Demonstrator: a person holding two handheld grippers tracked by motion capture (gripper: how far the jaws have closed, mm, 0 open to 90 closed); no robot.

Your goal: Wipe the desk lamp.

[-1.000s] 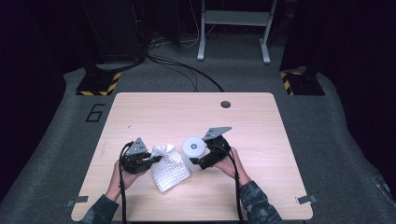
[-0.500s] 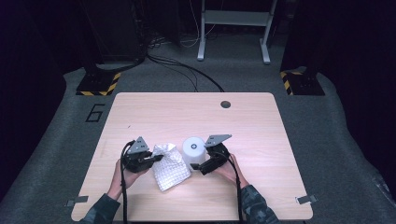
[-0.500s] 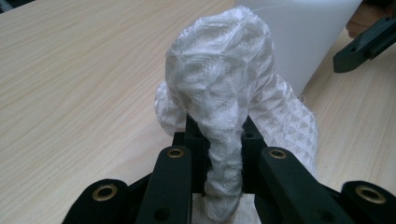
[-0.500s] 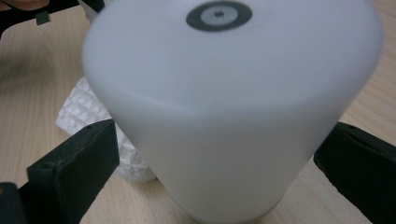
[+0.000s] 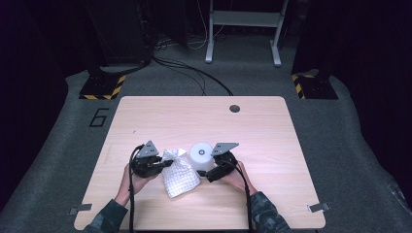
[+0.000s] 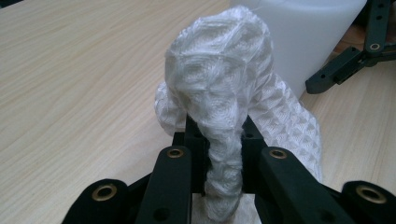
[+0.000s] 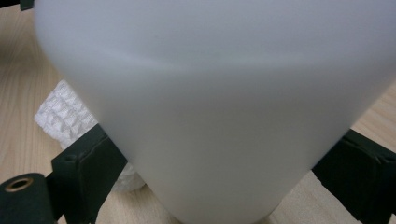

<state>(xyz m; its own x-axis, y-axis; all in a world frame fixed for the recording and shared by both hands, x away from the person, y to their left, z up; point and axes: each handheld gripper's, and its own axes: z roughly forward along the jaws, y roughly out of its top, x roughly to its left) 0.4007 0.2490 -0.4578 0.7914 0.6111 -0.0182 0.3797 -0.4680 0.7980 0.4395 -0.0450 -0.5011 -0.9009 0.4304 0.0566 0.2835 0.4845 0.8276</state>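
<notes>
Since a second ago my right claw [image 5: 212, 171] has sunk beside the white cup [image 5: 201, 154], its jaws just closing in on it. The cup sits between those jaws, which flank its walls at 3 and 9 o'clock; from this blurred close view I think the pads touch, but I can't be sure. My left claw [image 5: 165, 164] is clamped tight on a gathered fold of the white waffle cloth [image 5: 179, 174], lying on the surface at the cup's 7 o'clock.
</notes>
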